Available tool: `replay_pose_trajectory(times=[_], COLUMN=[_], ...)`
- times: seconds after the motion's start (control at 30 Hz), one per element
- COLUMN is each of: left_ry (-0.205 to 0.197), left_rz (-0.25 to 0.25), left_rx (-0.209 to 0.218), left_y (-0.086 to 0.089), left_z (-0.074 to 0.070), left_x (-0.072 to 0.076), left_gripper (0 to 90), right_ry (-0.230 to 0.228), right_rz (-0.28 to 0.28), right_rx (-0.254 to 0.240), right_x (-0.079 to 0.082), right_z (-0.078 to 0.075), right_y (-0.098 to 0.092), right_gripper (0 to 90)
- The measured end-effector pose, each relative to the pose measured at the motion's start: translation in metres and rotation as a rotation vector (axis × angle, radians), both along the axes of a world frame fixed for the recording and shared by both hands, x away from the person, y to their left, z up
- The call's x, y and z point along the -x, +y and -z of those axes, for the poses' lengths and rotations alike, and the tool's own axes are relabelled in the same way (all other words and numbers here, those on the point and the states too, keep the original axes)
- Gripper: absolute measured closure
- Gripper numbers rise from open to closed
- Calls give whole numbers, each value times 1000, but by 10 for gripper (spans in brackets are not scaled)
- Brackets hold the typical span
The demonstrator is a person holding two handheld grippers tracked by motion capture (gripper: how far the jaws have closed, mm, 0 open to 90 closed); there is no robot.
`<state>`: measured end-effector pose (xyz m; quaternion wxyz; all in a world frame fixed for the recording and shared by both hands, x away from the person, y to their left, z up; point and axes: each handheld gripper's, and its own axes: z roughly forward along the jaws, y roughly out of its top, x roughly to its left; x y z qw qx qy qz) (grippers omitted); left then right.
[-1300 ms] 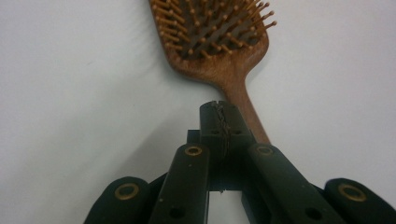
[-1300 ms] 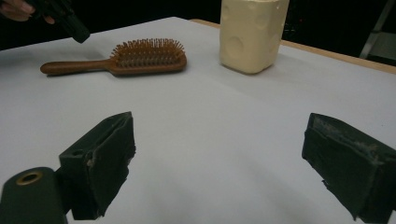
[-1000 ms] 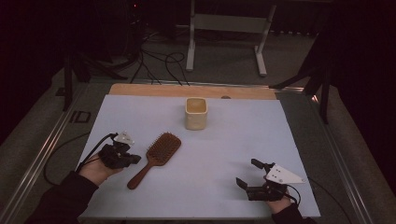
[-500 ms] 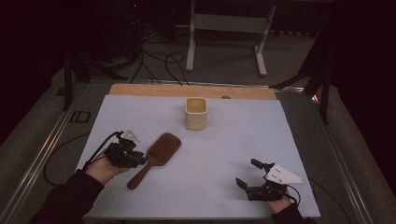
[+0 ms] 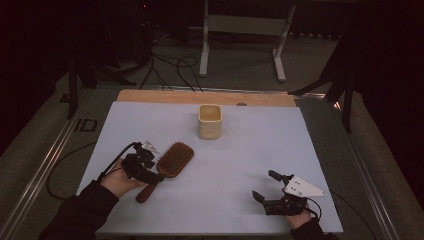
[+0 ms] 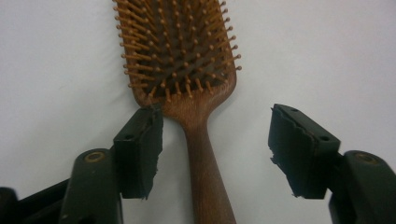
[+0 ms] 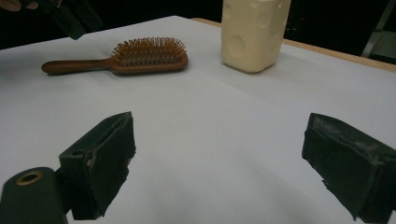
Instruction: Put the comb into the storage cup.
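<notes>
Thing: wooden hairbrush (image 5: 169, 163), brown paddle type.
Pose: flat on the white surface (image 5: 250, 150), bristles up.
Heading: handle towards 7 o'clock, head towards 1 o'clock.
Place: left-centre, at 7 o'clock from the cream cup (image 5: 209, 121).

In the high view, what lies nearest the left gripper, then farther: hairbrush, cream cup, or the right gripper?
1. Hairbrush: right by the left gripper, handle between its open jaws.
2. Cream cup: farther back, mid-table.
3. Right gripper: farthest, at the near right corner.

Black grippers (image 5: 150, 175) — dark sleeves (image 5: 80, 212) (grey plate (image 5: 302, 187) on right).
</notes>
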<state>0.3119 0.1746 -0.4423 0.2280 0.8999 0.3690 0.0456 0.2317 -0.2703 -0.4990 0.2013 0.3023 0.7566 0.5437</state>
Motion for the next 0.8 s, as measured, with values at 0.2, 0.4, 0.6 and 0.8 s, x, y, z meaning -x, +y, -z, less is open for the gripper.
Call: replay_pose_trajectory(times=[0.2, 0.4, 0.6, 0.8], left_ry=[50, 95, 119, 140], left_rz=[-9, -12, -46, -85], left_rx=[-45, -97, -129, -147], left_y=[-7, -13, -14, -14], left_z=[11, 24, 32, 35], left_x=[-5, -6, -10, -18], left_gripper=[112, 1, 2, 27], right_ry=[0, -1, 0, 1], right_rz=[0, -1, 0, -1], right_rx=[1, 2, 5, 7], right_x=[0, 0, 0, 0], right_z=[0, 0, 1, 1], right_y=[0, 0, 1, 1], right_gripper=[92, 92, 92, 92])
